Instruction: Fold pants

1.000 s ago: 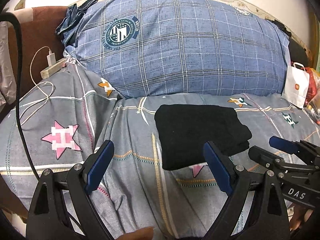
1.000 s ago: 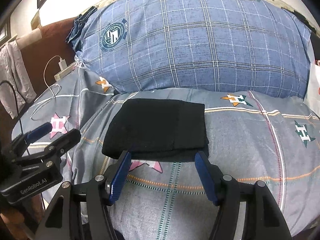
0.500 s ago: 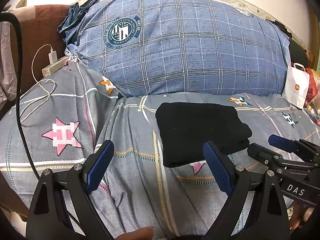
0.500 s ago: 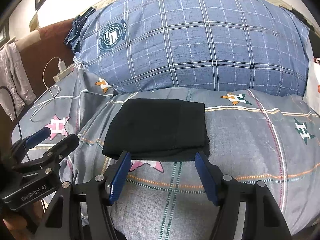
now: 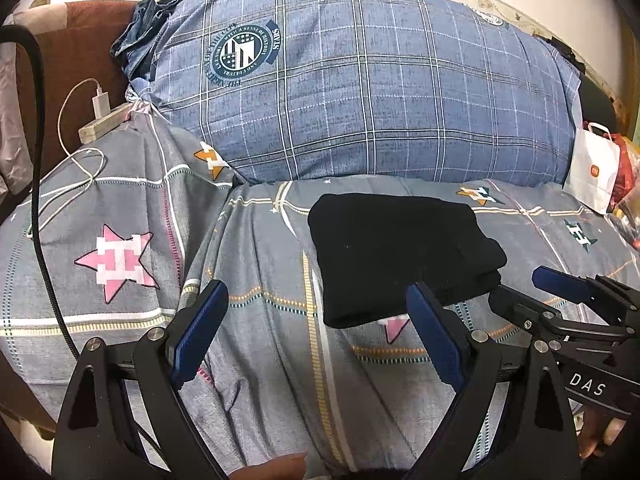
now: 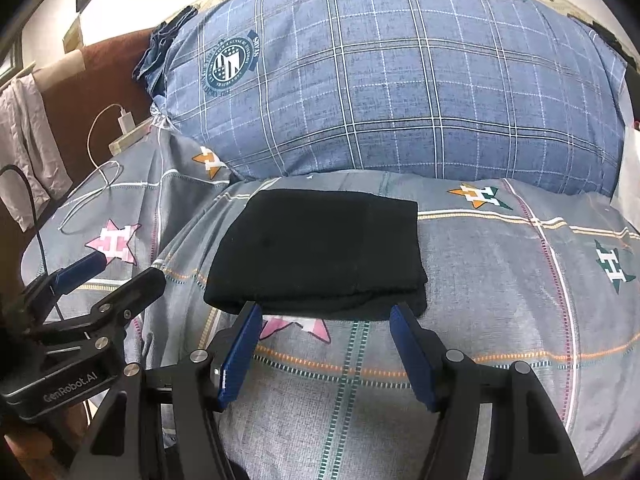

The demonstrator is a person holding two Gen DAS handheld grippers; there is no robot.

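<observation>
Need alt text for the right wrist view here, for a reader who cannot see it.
A black pair of pants, folded into a compact rectangle, lies on a grey bedspread with star prints, just beyond the open blue-padded right gripper, which holds nothing. A large blue plaid pillow fills the background, and the left gripper shows at the left edge.

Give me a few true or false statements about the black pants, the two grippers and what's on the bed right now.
1. The black pants lie folded on the grey bedspread. True.
2. The right gripper is clamped on the pants. False: its jaws are open and empty.
3. The left gripper is open. True.
4. The pants rest on top of the blue plaid pillow. False: they lie in front of it.
</observation>
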